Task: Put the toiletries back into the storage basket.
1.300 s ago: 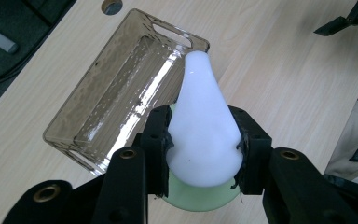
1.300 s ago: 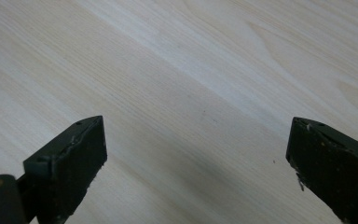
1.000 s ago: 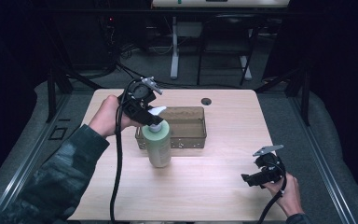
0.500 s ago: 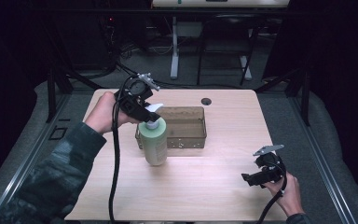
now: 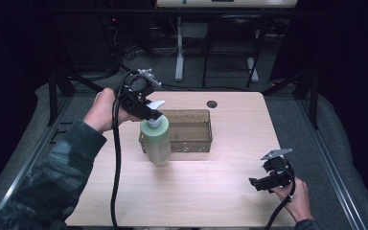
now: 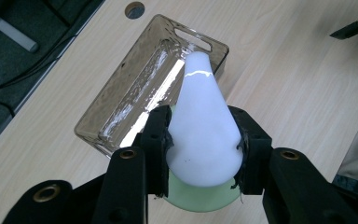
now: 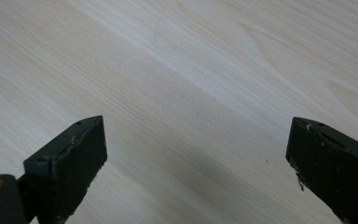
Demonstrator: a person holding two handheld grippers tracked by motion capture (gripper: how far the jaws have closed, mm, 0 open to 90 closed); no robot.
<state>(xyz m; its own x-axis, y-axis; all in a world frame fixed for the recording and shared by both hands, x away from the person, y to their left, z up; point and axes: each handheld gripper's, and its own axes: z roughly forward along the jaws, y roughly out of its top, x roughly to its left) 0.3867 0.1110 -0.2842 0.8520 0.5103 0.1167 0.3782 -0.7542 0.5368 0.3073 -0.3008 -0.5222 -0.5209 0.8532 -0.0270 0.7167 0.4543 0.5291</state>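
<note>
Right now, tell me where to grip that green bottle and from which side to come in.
Grip the white pump head, coming down from above. The bottle hangs nearly upright in front of the clear tray, and the head narrows enough for jaws to straddle. The left gripper already holds it that way, one pad on each flank.

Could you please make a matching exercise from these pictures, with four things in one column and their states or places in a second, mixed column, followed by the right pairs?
Things:
1. left gripper
2. right gripper
3. tray
4. bottle

States or places:
a. clear, brownish, nothing inside it
b. jaws apart over bare wood
c. pale green, held by its white pump top
d. jaws pressed on the pump top

Right pairs: 1-d, 2-b, 3-a, 4-c
</note>
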